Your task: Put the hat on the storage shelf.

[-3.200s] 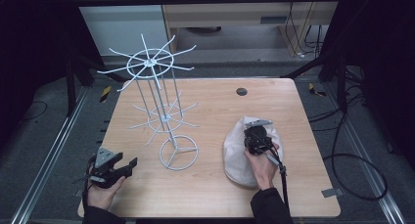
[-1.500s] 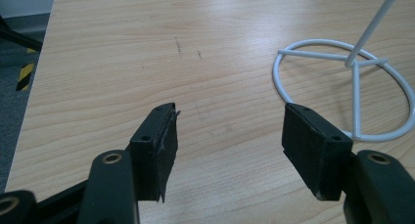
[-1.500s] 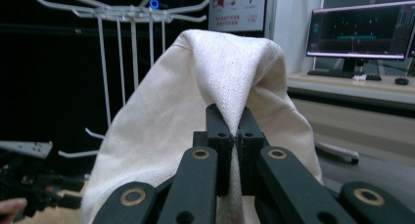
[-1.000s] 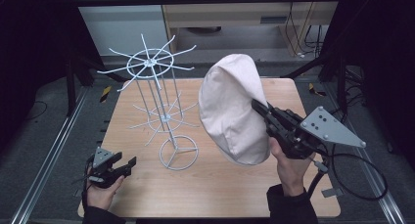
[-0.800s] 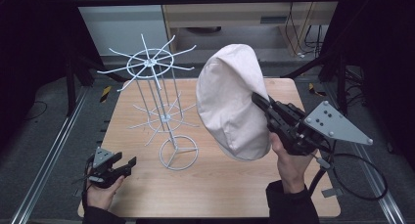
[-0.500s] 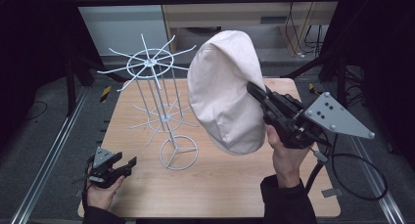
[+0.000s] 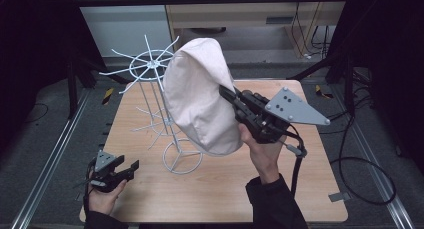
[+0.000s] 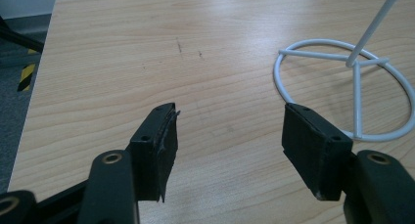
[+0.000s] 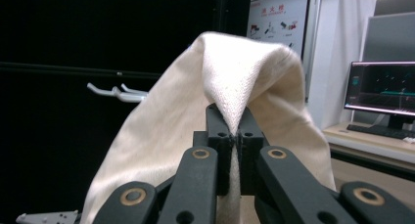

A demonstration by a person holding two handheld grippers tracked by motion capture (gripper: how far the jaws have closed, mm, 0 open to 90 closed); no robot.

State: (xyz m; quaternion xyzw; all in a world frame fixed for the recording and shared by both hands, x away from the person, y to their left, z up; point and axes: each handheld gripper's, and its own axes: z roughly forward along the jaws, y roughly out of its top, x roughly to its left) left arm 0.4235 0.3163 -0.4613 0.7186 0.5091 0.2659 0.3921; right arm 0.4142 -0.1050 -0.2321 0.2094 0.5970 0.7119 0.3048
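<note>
A cream cloth hat (image 7: 197, 96) hangs in the air above the table's middle, pinched at its edge by my right gripper (image 7: 226, 92), which is shut on it. In the right gripper view the jaws squeeze a fold of the hat (image 9: 235, 92), and white hooks (image 9: 117, 93) of the rack show to the left behind it. The hat partly covers the white wire rack (image 7: 152, 69), whose ring base (image 7: 182, 156) stands on the table. My left gripper (image 7: 127, 170) rests open at the front left; its fingers (image 8: 156, 145) hold nothing, with the ring base (image 8: 352, 82) to their right.
The wooden table (image 7: 310, 189) has bare room at the right and front. Metal rails (image 7: 50, 159) run along the left side and cables (image 7: 360, 174) lie on the floor at the right. A monitor (image 9: 384, 89) stands far off in the right gripper view.
My right gripper has lifted the hat off the table and carried it left, up toward the top of the rack. The left gripper has stayed put.
</note>
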